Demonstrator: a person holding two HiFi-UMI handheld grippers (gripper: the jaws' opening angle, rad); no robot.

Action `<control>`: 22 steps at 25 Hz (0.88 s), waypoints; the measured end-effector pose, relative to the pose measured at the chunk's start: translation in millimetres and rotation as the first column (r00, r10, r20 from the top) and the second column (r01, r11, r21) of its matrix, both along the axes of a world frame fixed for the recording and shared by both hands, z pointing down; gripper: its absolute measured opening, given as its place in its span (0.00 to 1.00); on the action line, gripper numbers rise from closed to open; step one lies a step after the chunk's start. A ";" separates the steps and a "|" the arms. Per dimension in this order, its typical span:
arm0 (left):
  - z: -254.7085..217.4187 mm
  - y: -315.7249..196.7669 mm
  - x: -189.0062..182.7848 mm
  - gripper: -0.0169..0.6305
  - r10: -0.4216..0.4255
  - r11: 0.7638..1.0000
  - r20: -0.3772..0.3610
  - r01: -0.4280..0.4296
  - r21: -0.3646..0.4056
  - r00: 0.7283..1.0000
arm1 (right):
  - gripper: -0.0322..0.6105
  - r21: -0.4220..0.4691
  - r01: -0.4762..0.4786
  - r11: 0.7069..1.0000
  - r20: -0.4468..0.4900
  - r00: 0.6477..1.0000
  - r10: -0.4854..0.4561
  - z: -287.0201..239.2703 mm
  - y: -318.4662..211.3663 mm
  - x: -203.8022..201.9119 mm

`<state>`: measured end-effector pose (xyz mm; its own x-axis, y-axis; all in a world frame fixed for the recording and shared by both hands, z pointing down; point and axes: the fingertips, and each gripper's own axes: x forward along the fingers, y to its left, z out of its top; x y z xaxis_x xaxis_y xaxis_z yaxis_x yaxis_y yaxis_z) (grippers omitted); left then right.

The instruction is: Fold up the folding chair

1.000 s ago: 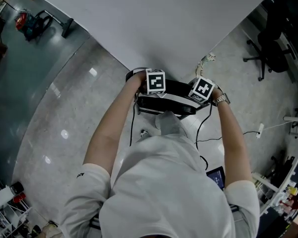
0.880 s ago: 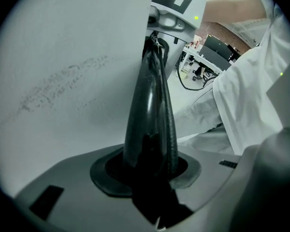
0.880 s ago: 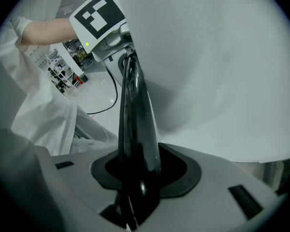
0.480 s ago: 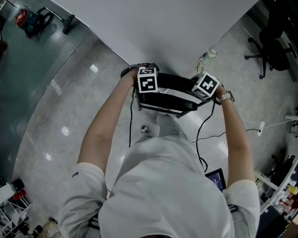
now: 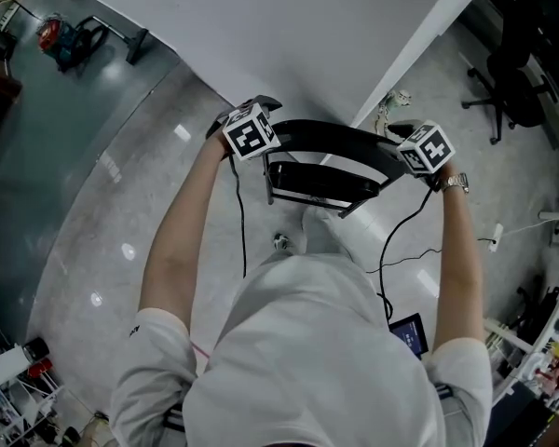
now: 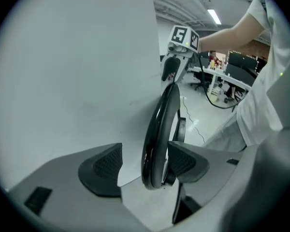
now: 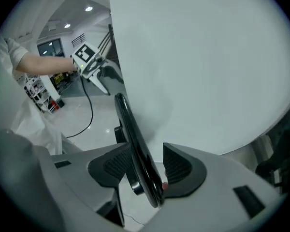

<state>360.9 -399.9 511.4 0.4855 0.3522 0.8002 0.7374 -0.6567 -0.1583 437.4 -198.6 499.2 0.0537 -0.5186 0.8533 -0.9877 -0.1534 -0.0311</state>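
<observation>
Both sets of jaws have just been opening: left gripper (image 6: 144,164) and right gripper (image 7: 147,167) now spread, loose around the backrest (image 5: 331,141) ends of the folding chair (image 5: 312,189), which stands against the white wall (image 5: 289,35). I'd pinch both ends evenly and keep the rail level as it folds, with no twisting

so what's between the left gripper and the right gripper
The folding chair's black backrest spans from left gripper to right gripper in the head view; each gripper's jaws have just been opening around one end.
</observation>
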 end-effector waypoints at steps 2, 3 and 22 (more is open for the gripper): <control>-16.9 -3.0 -5.9 0.46 -0.068 0.994 -0.078 0.061 -0.088 0.995 | 0.35 0.117 -0.088 0.989 -0.013 0.996 0.090 -26.8 1.2 0.6; -24.9 -5.3 -10.6 0.47 -0.109 0.987 -0.107 0.095 -0.133 0.988 | 0.35 0.180 -0.126 0.976 -0.009 0.991 0.130 -40.2 0.3 -2.4; -96.8 73.5 -77.3 0.28 -0.402 0.864 -0.322 0.239 -0.444 0.857 | 0.19 0.575 -0.181 0.797 0.040 0.980 0.194 -112.5 -35.5 -126.1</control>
<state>283.5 -326.4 414.6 0.8658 0.3514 0.3563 0.4026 -0.9120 -0.0788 311.4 -234.1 386.7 0.2148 -0.8906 0.4008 -0.9427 -0.2963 -0.1532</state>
